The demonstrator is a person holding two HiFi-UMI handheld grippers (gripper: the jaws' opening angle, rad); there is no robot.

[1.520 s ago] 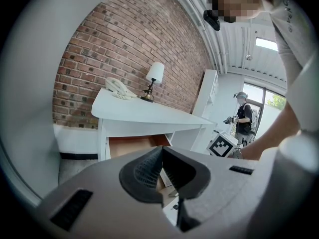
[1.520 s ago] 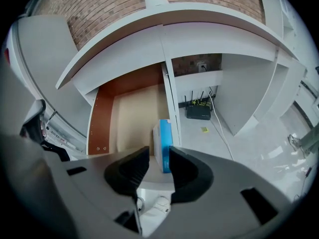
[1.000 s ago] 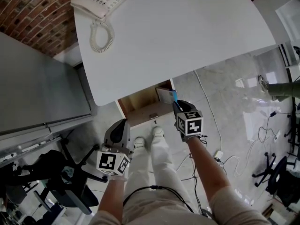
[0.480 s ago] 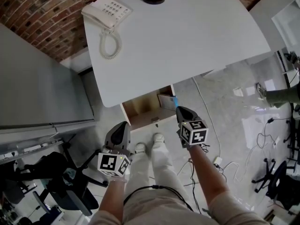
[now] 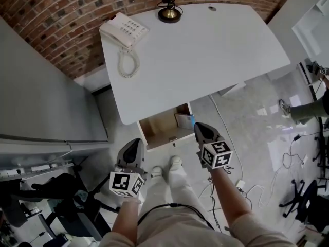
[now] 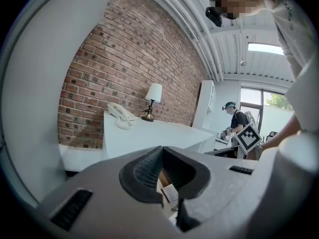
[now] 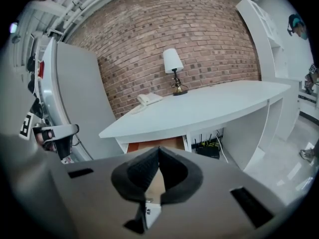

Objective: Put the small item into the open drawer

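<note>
Quick headcount from up here: one white tabletop [image 5: 216, 55], and on it one corded phone [image 5: 123, 29] and one lamp [image 5: 169, 6]. One open drawer [image 5: 157, 128] with one small item [image 5: 184, 120] inside. Two claws, my left claw [image 5: 136, 142] and right claw [image 5: 198, 127]. One black office chair [image 5: 61, 187], far as I can tell.

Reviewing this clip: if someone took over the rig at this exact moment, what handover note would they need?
Left gripper: jaws shut, empty, held in front of the desk, short of the drawer.
Right gripper: jaws shut, empty, by the drawer's right front corner in the head view.
Small item: lying inside the drawer at its right end, near the desk edge.
Done: the item appears to be in the drawer, with neither gripper on it.
Left: probably nothing; the drawer stands open, so close it only if that is wanted.
</note>
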